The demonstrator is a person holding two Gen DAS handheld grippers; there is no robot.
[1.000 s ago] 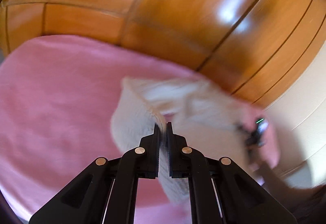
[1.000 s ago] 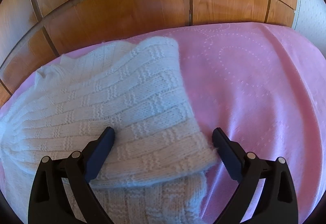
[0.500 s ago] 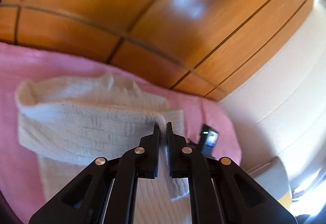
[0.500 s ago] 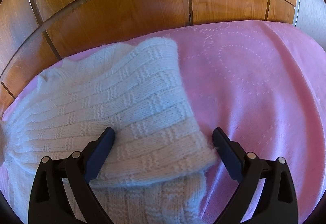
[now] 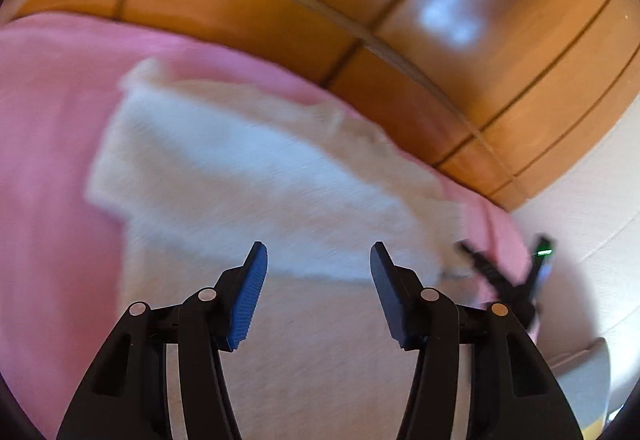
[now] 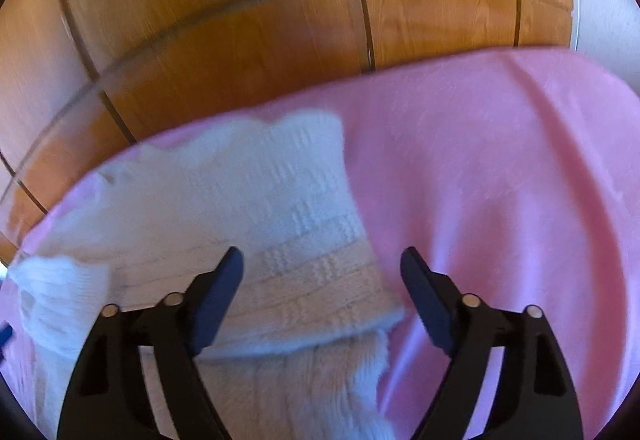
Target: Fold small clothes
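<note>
A small white knit sweater (image 5: pixel 256 192) lies on a pink cloth (image 5: pixel 44 168), with one part folded across its upper body. My left gripper (image 5: pixel 316 264) is open and empty just above the sweater. In the right wrist view the sweater (image 6: pixel 248 224) lies at the left, its folded flap ending near my right gripper (image 6: pixel 322 272), which is open and empty above the flap's edge. The right gripper also shows blurred at the right edge of the left wrist view (image 5: pixel 508 280).
The pink cloth (image 6: pixel 500 200) covers the surface and spreads wide to the right of the sweater. Wooden panels (image 6: pixel 240 20) rise behind it. A white wall (image 5: pixel 592 220) stands at the right.
My left gripper was shut on the sweater's edge, carried it across and has now opened and let it go. The folded part lies flat. The right gripper stayed open and pulled back slightly.
</note>
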